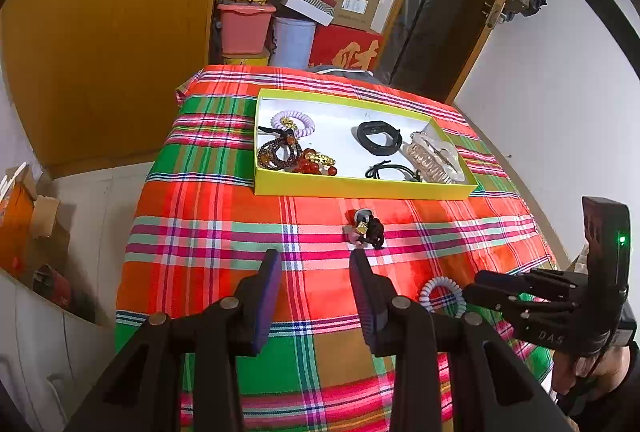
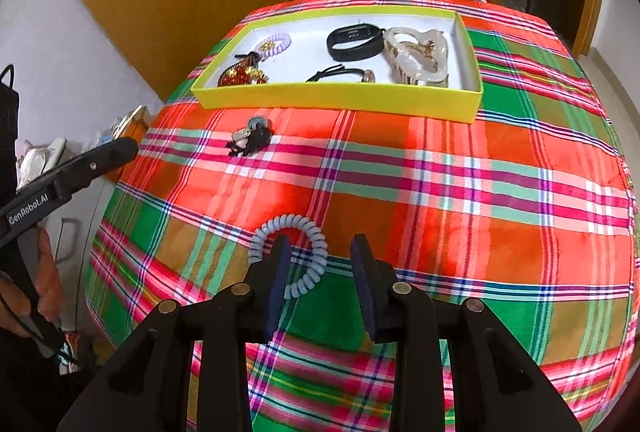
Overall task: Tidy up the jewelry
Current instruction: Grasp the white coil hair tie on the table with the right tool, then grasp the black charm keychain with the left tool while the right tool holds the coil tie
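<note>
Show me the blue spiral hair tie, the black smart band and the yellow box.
blue spiral hair tie (image 2: 316, 246): right wrist view, right side of coil.
black smart band (image 2: 352, 39): right wrist view, front strap.
yellow box (image 1: 360, 188): left wrist view, near wall.

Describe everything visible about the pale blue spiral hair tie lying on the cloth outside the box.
The hair tie is a pale blue-grey coil, plastic-looking, like telephone cord, forming a closed loop. It lies flat on the plaid cloth, well short of the yellow box. The open right tongs hover at it: the left finger overlaps the loop in the right wrist view, though contact is unclear. Nothing else touches it.
</note>
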A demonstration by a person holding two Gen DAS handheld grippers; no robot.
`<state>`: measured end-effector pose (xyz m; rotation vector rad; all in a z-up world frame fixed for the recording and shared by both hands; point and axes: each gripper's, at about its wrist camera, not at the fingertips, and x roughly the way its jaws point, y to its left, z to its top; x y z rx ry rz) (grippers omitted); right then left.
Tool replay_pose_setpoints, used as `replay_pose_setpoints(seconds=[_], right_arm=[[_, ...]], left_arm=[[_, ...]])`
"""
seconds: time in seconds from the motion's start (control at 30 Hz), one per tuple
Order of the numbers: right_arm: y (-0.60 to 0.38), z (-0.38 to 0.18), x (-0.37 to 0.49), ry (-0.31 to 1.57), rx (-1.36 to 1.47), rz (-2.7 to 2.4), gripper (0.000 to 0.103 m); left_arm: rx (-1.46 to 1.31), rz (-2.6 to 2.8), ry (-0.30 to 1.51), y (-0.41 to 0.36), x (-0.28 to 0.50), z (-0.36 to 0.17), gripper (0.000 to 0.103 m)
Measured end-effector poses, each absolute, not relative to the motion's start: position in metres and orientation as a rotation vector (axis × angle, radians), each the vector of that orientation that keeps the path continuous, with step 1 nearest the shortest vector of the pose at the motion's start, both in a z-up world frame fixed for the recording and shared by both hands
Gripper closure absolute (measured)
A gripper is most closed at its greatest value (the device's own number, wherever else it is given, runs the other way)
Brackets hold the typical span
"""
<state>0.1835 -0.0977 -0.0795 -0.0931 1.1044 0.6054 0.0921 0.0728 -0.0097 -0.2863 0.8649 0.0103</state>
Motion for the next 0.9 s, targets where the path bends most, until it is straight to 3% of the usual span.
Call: replay_pose_setpoints(seconds=[0.17,0.43,0.9], right_arm=[[-0.091,-0.089,0.183,1.128,-0.116,0.607,0.073],[-0.083,-0.095,0.184,1.123,-0.175,0.596,0.092],[-0.095,-0.086,0.195,1.077,-0.168,0.560,0.094]], left_arm=[[-0.291,0.011,0.870,0.074,0.095,-0.011,0.068],[-0.290,-0.010,0.881,0.069,0.104,-0.017,0.068],[-0.295,-0.052,0.929,0.056,0.130,-0.035,0.068]])
